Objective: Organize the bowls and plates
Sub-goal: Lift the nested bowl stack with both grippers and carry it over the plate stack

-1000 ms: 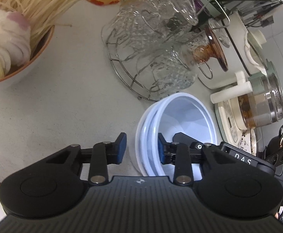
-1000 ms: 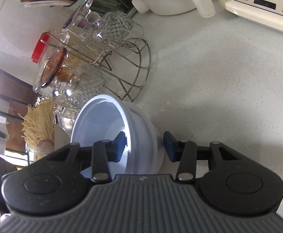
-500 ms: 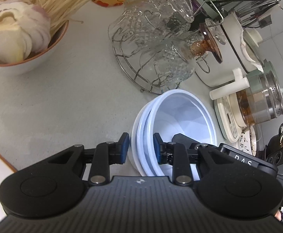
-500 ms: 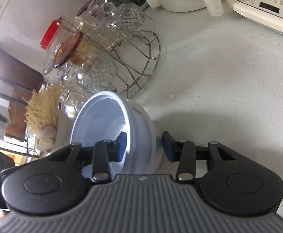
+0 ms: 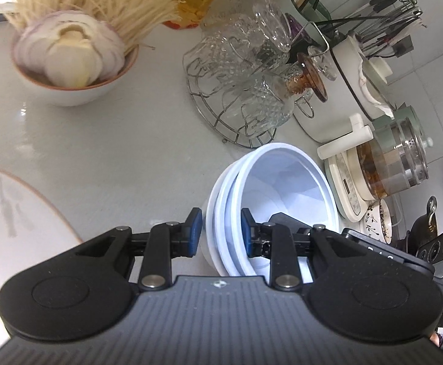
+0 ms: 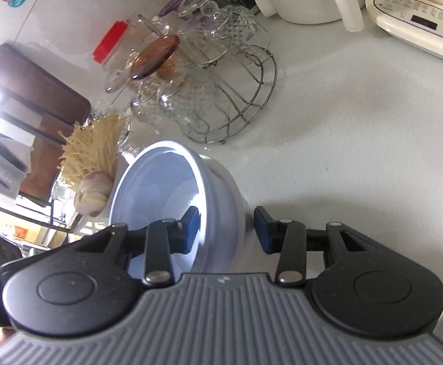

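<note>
A stack of white bowls [image 5: 282, 182] is held tilted above the grey counter. My left gripper [image 5: 221, 232] is shut on the near rim of the stack. My right gripper [image 6: 226, 228] straddles the opposite rim of the white bowls [image 6: 166, 179], its jaws apart with a gap between the right pad and the bowl wall. The right gripper's body shows in the left wrist view [image 5: 373, 246]. A bowl of sliced onion and noodles [image 5: 72, 57] stands at the far left. A white plate with a leaf print [image 5: 11, 210] lies at the left edge.
A wire rack of glass cups [image 5: 245, 91] stands just behind the bowls, also in the right wrist view [image 6: 209, 79]. A white pot [image 5: 340, 91], a glass kettle on its cream base [image 5: 388, 164] and a utensil holder [image 5: 385, 15] line the right side.
The bowl stack and both grippers have pulled back and up from the rack. The onion bowl and the leaf plate have come into the left view. The left jaws closed on the rim.
</note>
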The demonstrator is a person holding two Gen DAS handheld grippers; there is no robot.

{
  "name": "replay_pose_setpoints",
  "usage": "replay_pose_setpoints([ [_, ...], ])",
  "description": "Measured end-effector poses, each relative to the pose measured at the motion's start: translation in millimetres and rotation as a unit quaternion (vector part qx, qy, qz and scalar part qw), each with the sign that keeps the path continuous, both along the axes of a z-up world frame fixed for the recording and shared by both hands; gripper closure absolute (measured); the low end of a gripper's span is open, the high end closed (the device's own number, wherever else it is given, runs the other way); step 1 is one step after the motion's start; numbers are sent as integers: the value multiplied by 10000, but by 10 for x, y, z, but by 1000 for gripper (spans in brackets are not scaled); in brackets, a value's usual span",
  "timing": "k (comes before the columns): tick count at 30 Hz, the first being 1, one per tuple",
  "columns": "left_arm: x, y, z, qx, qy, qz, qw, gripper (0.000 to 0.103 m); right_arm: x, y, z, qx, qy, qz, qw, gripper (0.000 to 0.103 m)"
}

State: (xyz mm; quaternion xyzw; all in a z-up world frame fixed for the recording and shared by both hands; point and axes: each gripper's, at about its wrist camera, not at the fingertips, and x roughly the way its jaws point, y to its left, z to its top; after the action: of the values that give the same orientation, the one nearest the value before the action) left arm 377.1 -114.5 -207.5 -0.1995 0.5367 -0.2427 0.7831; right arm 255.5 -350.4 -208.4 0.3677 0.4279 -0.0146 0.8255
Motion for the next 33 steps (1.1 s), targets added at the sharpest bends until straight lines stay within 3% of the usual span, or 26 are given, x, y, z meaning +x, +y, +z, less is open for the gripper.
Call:
replay_pose_setpoints([
  [18,-529,506,499,-159,-47,385,9991,72,-285,389,512,-254,-45,517,9983,61],
  [26,-679,772,758,-166,-84,760,9969,72,-257,595,742,-277,-49,853,9960,61],
  [33,-735,985,809,-165,-47,1155,9932,72,-121,797,813,-293,-76,1278,9913,61],
])
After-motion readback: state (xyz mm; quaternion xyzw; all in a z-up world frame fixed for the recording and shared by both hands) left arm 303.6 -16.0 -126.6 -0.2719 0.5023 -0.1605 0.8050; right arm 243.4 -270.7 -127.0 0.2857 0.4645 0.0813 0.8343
